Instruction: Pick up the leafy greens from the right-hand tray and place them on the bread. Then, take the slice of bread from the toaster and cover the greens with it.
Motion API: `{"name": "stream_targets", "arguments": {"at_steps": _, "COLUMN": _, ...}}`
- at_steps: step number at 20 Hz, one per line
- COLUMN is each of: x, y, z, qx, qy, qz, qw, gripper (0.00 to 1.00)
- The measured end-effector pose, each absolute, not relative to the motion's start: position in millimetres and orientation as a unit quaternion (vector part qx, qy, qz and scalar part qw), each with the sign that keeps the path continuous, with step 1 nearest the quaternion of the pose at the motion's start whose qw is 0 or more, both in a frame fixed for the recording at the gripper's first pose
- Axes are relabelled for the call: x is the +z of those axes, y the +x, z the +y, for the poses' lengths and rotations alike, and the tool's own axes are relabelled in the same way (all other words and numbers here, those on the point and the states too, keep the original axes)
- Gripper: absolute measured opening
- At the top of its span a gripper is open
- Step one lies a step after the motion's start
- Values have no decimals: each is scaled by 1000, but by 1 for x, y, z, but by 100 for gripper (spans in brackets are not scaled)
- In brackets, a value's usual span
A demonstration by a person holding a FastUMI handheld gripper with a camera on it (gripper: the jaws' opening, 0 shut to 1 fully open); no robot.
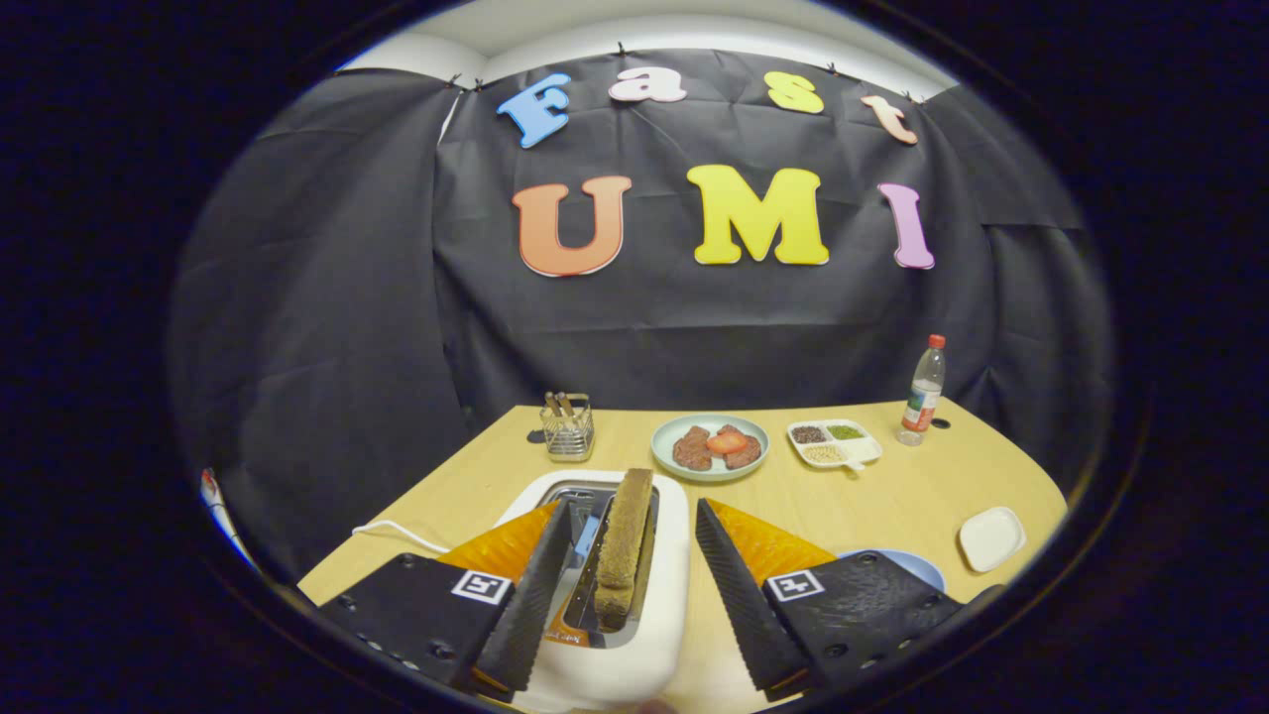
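**Bread slice in the toaster not yet taken; jaws released around it**

The gripper (634,585) is held over the white toaster (634,635), and its jaws are released, one on each side of the brown slice of bread (627,540). The slice stands upright in the slot, between the jaws, and is not touched by either of them. From this it is judged that the second part of the task is in hand: the slice is about to be grasped, but it is not lifted yet.

Whether the leafy greens are already laid on the other bread cannot be told. A blue plate (917,565) is seen just behind the right finger, but its contents are hidden. No greens are carried by the jaws.

Beyond the toaster, a pale green plate (710,466) with two dark patties and a red slice, perhaps tomato, is placed on the wooden counter (872,496). Beside it a white divided dish (835,443) with small fillings is seen, then a clear bottle (924,392) with a red cap. A wire holder (568,428) with utensils stands to the left, and a small white square dish (991,538) lies near the right side. A white cord (397,534) runs from the toaster.

Nothing stands between the jaws and the slice; only the narrow slot walls are to be minded.
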State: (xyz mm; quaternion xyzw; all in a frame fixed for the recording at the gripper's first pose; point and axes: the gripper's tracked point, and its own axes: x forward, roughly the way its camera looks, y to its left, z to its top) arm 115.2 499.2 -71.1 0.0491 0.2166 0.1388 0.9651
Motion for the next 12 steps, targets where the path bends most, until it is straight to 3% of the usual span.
{"name": "stream_targets", "arguments": {"at_steps": 7, "x": -85, "y": 124, "z": 507, "qx": 139, "qy": 56, "qz": 244, "qw": 958, "gripper": 33}}
{"name": "stream_targets", "arguments": {"at_steps": 8, "x": -84, "y": 124, "z": 509, "qx": 142, "qy": 60, "qz": 245, "qw": 957, "gripper": 17}}
{"name": "stream_targets", "arguments": {"at_steps": 12, "x": -80, "y": 123, "z": 508, "qx": 148, "qy": 76, "qz": 250, "qw": 954, "gripper": 6}}
